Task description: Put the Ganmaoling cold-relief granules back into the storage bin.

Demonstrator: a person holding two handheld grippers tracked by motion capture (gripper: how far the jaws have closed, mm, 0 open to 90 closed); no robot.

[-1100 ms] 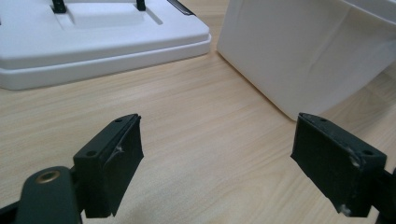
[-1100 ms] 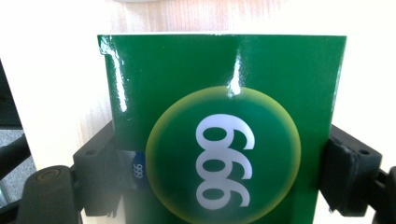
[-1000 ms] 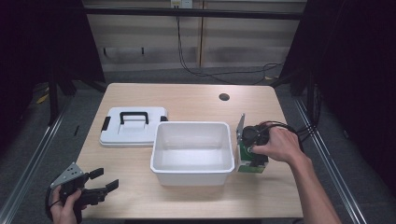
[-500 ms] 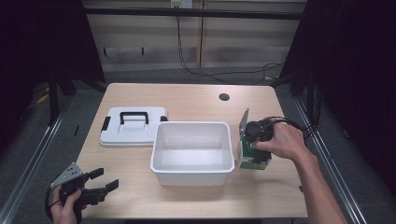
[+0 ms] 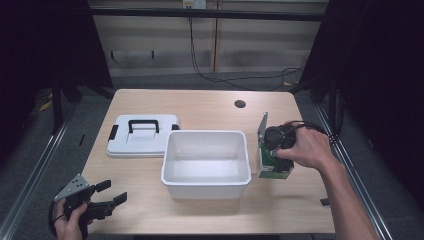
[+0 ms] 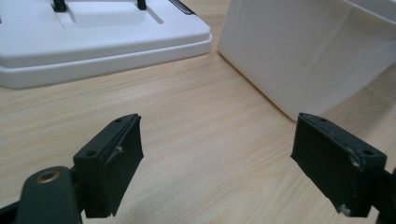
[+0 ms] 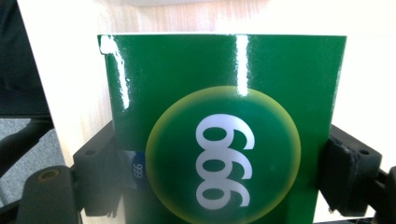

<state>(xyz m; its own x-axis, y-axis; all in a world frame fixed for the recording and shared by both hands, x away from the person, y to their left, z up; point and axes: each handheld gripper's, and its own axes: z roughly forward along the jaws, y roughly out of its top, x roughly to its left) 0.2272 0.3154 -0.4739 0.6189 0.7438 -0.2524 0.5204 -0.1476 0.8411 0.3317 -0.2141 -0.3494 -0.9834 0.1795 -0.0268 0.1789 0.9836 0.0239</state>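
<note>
- My right gripper (image 5: 272, 159) pinched the green "999" box (image 7: 224, 126) at the white bin's (image 5: 206, 187) three o'clock; lifting it inside came next, I judged.
- My left gripper (image 5: 107, 200) idled at seven o'clock, jaws spread.

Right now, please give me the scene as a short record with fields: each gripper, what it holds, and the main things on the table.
left gripper: open, holds nothing, near the table's front left corner
right gripper: shut on green box, right of the bin
green box print: 999 in a circle
white bin: open, middle of table
white lid: flat, left of the bin, black handle up
</note>
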